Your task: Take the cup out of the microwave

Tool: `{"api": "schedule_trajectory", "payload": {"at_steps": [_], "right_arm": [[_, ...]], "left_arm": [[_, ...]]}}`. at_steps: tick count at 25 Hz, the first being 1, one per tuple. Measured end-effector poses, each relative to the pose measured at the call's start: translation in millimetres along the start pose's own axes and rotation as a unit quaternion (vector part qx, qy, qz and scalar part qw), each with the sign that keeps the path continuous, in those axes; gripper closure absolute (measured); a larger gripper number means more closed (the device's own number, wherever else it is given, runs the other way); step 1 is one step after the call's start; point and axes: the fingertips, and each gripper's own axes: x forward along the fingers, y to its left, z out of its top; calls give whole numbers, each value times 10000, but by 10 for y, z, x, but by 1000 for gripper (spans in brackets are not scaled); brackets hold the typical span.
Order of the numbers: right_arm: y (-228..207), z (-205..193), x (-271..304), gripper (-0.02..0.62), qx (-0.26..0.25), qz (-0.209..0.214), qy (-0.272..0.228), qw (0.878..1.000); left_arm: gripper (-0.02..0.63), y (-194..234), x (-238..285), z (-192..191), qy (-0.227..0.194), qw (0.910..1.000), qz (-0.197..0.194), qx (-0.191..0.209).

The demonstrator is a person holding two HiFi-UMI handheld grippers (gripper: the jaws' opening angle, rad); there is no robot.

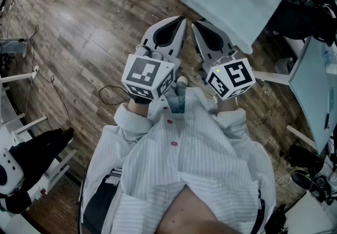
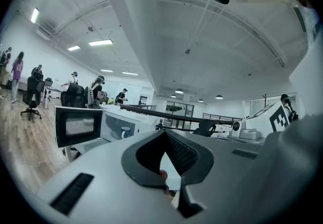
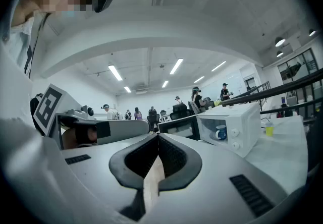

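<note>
Overhead strip lights lit a big white office, where a white microwave [image 3: 239, 119] stood with its door open near the edge of a pale surface [image 3: 288, 157]. Inside sat a small blue-and-white cup [image 3: 220, 132], too distant to show handle or print. Left tongs [image 2: 162, 136] and right tongs [image 3: 157, 136] were both closed on nothing, well apart from it.

White microwave [image 3: 229, 129], blue cup [image 3: 220, 132]. The left tool [image 1: 179, 22] and right tool [image 1: 196, 27] are pale grey, black-padded, with black-and-white marker cubes [image 1: 147, 76]. Brown wood-plank floor [image 1: 79, 32]. Pale, finely striped shirt [image 1: 210, 164], red buttons [image 1: 169, 120].
</note>
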Motion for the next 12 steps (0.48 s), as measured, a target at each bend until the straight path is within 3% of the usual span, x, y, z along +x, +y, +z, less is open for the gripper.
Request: {"api": "schedule_trajectory", "payload": {"at_steps": [12], "right_arm": [[30, 0, 24, 560, -40, 244, -6, 9997]], "left_arm": [[598, 35, 6, -15, -71, 9998, 204, -47]]}}
